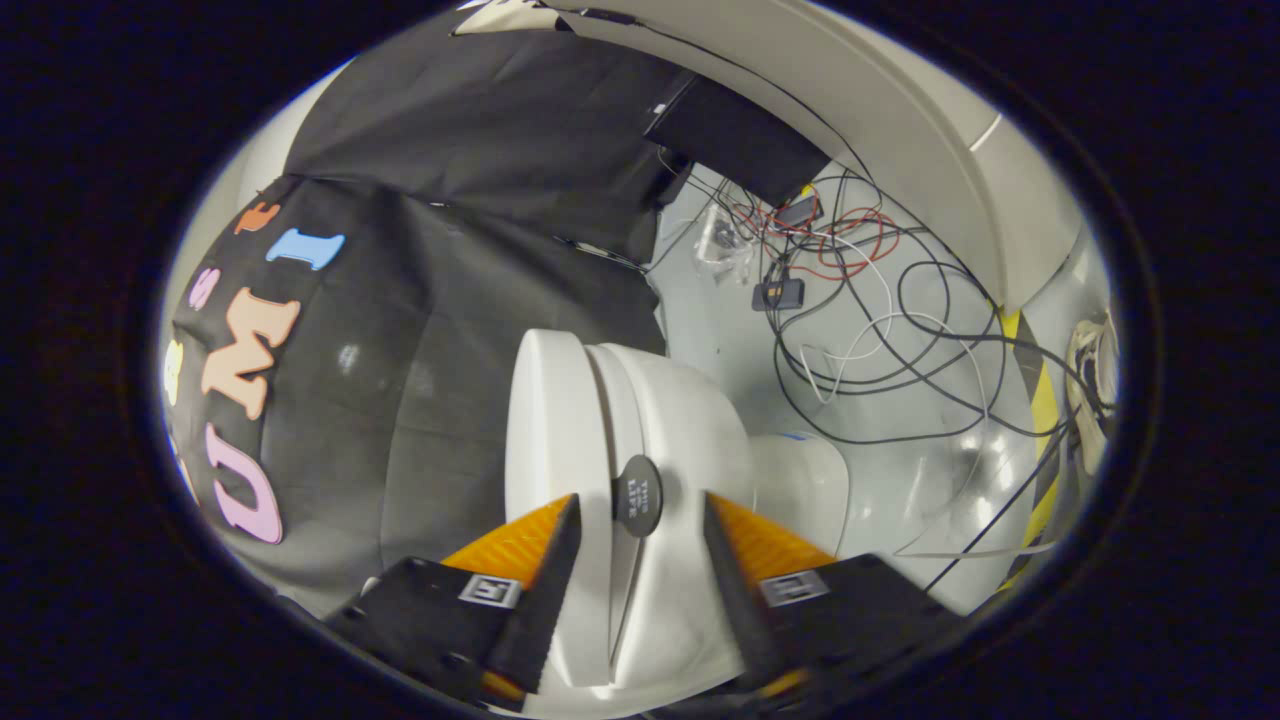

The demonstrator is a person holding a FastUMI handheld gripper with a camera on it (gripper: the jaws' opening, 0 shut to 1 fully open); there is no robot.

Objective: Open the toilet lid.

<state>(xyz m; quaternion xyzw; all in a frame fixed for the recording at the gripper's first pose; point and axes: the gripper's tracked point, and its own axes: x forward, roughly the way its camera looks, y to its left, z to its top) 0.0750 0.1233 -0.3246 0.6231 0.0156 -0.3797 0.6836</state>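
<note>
The white toilet [700,430] appears turned sideways, just ahead of my fingers. Its lid [545,440] is the flat slab on the cloth-wall side and lies close against the seat with a thin seam between them. A round black lift tab [637,490] sticks out from the lid's front edge. My gripper [640,500] is open, with one fingertip on each side of the tab and a gap to each. Neither finger presses on the tab or the lid.
Beyond the toilet, loose black, white and red cables [880,330] and small boxes sprawl over the grey floor [720,330]. A yellow and black tape strip [1040,400] runs past them. A white curved panel [900,130] stands behind, and black cloth hangs beside the lid.
</note>
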